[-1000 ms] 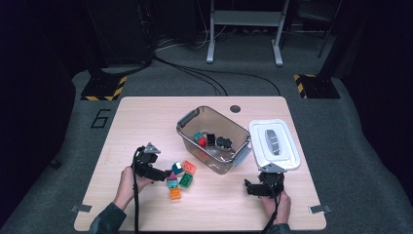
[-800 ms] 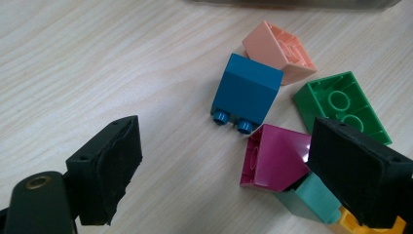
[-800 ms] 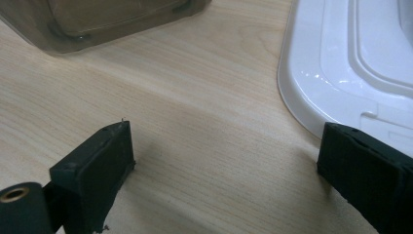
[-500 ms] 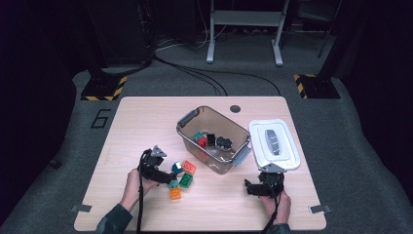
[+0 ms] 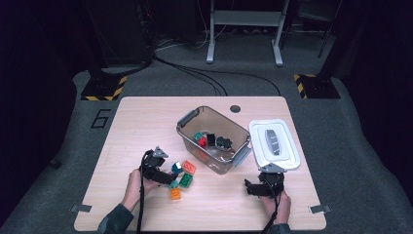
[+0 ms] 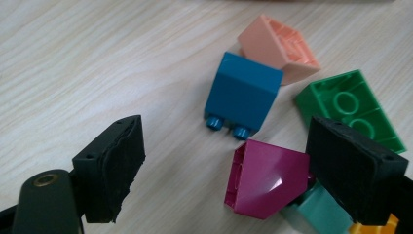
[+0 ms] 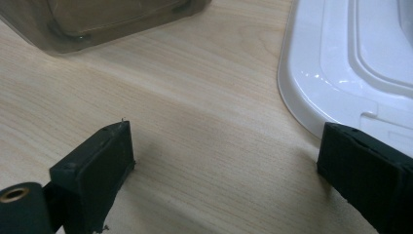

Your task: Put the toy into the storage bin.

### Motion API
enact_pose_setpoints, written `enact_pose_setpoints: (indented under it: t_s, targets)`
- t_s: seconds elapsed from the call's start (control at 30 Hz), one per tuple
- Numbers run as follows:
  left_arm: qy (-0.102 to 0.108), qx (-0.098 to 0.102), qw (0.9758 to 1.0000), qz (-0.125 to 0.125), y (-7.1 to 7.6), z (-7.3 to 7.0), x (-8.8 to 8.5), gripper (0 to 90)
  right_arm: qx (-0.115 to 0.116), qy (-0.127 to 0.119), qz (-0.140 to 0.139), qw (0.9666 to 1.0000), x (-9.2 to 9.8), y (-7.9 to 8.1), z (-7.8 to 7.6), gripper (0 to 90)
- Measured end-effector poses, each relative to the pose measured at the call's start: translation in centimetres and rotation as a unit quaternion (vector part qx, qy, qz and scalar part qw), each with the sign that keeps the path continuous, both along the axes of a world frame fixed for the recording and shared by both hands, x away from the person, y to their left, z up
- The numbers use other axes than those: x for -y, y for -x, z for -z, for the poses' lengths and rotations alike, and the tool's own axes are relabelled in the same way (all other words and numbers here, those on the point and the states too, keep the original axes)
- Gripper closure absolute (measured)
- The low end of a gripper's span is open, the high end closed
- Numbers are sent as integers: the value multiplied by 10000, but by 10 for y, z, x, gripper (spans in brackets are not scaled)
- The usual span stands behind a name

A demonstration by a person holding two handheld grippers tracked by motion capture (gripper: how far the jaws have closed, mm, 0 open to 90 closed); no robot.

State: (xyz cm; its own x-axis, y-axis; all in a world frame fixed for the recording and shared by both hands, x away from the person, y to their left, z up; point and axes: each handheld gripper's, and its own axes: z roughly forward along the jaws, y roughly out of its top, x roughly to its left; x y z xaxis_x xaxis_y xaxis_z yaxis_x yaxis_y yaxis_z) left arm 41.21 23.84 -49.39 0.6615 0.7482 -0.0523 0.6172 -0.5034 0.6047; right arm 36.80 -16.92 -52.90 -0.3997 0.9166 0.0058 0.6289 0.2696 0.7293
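Up in the high view, my left gripper (image 5: 168, 176) sits at the near-left part of the wooden table (image 5: 146, 122), its tip among a small heap of toy bricks (image 5: 181, 176). Just beyond that heap stands the clear plastic bin (image 5: 214, 141), with a few more bricks inside it. My right gripper (image 5: 253, 186) rests well off to the other side, pointing across the table, with the white lid (image 5: 273, 144) lying flat just beyond it, beside the bin.

Looking along my left gripper (image 6: 243, 170), I see its jaws spread wide and pressing on nothing; they have just been closing a little. Between them, nearer the right pad, lies the magenta sloped brick (image 6: 265, 178); that pad overlaps it in the picture, but I cannot tell whether it touches. A pale teal brick (image 6: 316, 212) and a sliver of an orange one (image 6: 372, 228) peek out beneath the same pad. Farther ahead lies the blue brick (image 6: 243, 91) on its side with its studs toward me, then a peach sloped brick (image 6: 280, 46) just behind it, and a green brick (image 6: 350, 105) ahead to the right, studs up.

Looking along my right gripper (image 7: 224, 161), I find the jaws released and wide apart over bare wood. The white lid (image 7: 341, 63) is just ahead of the right jaw, and the bin's lower corner (image 7: 112, 22) is ahead to the left.
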Motion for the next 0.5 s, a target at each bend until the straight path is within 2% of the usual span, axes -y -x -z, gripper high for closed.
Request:
enact_pose_setpoints:
  t_s: [0.17,0.2,0.37,0.5]
  targets:
    - [-12,-48,9999,-132,3,1,-13,178,-1,-2,0,10000,0,0,0,53]
    - [-31,25,9998,-174,5,1,-17,191,2,1,-1,10000,0,0,0,53]
    - [-52,37,9999,-114,9,4,-24,332,0,0,0,10000,0,0,0,53]
    - [-100,97,9999,-46,11,5,-22,402,-1,-2,2,10000,0,0,0,53]
